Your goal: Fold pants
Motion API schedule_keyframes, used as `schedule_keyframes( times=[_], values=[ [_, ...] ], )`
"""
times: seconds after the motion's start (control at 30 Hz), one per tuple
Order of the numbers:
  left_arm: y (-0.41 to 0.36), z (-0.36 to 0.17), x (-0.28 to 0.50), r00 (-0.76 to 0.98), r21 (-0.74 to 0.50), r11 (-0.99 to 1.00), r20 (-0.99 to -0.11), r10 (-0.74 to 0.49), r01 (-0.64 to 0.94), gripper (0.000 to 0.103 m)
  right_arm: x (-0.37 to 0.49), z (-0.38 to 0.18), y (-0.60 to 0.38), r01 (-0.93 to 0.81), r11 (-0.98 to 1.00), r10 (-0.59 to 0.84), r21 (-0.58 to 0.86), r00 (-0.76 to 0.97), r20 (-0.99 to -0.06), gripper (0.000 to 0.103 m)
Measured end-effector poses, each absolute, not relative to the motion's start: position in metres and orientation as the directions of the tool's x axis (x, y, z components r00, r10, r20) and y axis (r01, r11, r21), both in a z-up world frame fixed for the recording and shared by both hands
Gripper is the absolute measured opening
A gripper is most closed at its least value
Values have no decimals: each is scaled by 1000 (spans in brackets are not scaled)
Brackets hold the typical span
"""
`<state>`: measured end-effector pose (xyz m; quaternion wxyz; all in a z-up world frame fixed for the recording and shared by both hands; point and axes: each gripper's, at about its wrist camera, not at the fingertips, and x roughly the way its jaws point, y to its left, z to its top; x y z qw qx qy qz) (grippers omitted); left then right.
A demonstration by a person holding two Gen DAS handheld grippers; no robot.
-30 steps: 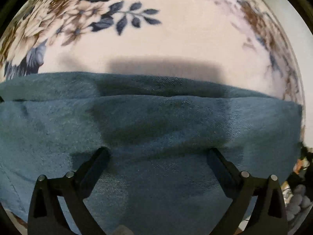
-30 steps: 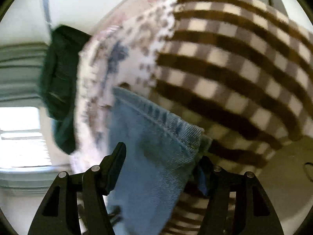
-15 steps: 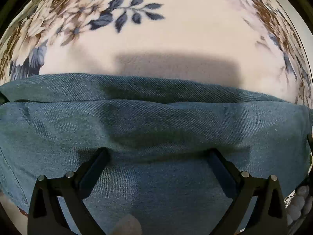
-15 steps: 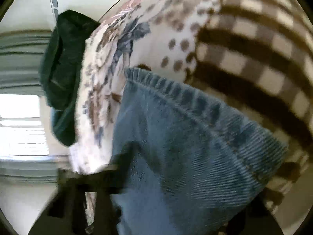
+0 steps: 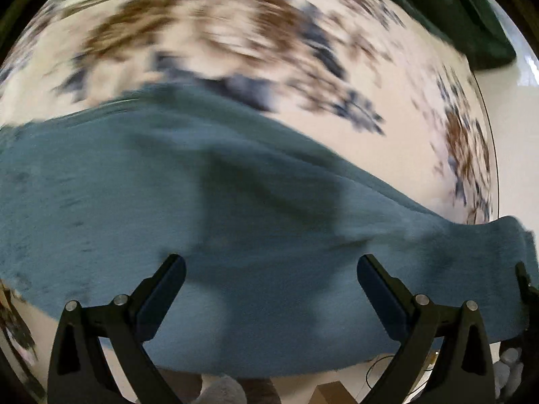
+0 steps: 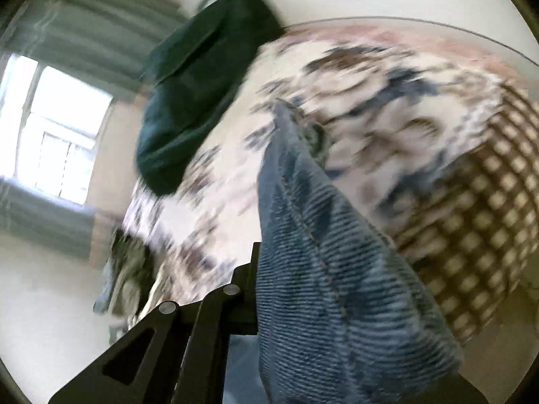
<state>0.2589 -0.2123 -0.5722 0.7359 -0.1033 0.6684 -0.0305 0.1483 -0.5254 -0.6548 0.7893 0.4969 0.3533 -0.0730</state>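
The blue denim pants (image 5: 235,208) lie as a wide band across the floral bedspread (image 5: 235,50) in the blurred left wrist view. My left gripper (image 5: 269,276) is open, its fingers spread just above the cloth and holding nothing. In the right wrist view my right gripper (image 6: 269,276) is shut on a hemmed edge of the pants (image 6: 320,252), which is lifted and drapes over the right finger, hiding it. Only the left finger (image 6: 249,269) shows.
A dark green cushion (image 6: 198,77) lies at the far end of the bed; it also shows in the left wrist view (image 5: 454,10). A brown checked blanket (image 6: 488,219) covers the bed's right side. A window (image 6: 57,128) is at left. The floor and small objects (image 5: 330,394) show below the bed edge.
The right gripper has closed on the pants edge and swung it up and round, the view turning towards the window. The left gripper has moved fast over the pants and stays open.
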Motion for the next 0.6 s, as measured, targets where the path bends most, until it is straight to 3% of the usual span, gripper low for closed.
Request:
schedule_keyframes(
  times=[0.2, 0.4, 0.47, 0.53, 0.6],
  values=[
    [-108, -556, 216, 115, -175, 958, -982, -152, -226, 103, 190, -658, -379, 357, 605, 383, 712, 654, -653, 6],
    [-27, -553, 187, 127, -132, 943, -987, -97, -306, 103, 211, -708, -238, 255, 758, 444, 600, 472, -761, 7],
    [-6, -555, 179, 131, -125, 935, -988, -86, -332, 103, 215, -725, -200, 223, 831, 404, 509, 386, -829, 20],
    [15, -557, 170, 135, -137, 918, -986, -93, -371, 103, 215, -732, -167, 177, 871, 391, 459, 318, -864, 58],
    [34, -559, 162, 137, -147, 898, -986, -98, -414, 103, 213, -727, -140, 93, 878, 431, 470, 274, -860, 66]
  ],
)
